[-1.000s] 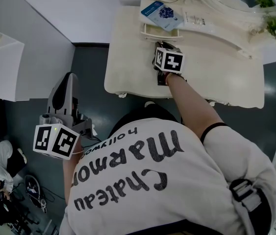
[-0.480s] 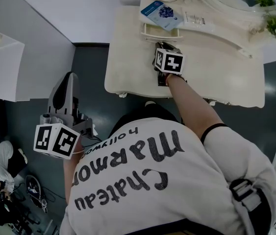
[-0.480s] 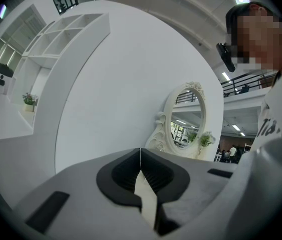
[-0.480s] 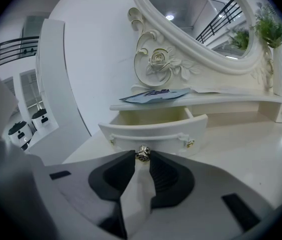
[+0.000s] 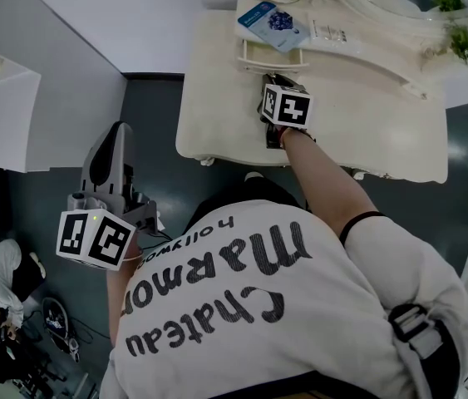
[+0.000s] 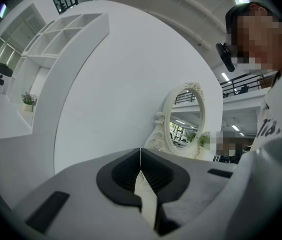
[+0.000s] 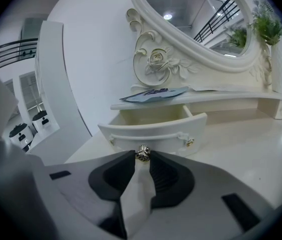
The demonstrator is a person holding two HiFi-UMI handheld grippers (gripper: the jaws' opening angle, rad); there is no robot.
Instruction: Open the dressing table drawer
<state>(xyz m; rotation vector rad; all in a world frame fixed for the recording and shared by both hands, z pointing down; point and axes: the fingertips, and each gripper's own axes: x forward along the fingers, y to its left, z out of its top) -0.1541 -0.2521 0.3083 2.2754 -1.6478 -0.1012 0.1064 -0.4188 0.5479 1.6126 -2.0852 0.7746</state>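
beneath the shelf [image 7: 216,98] of the dressing table, the small drawer [image 7: 153,126] stands pulled out over the cream tabletop [image 7: 251,144]. right gripper [image 7: 142,157] is clenched on its brass knob [image 7: 142,152]. left gripper [image 6: 140,160] hangs aside, jaws pressed together on nothing, facing a white wall [image 6: 105,84].

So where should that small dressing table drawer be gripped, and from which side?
By the small metal knob at the middle of the drawer front, coming straight from the front. It juts out from the curved face and is narrow enough to pinch; the right gripper has its jaws closed on it.
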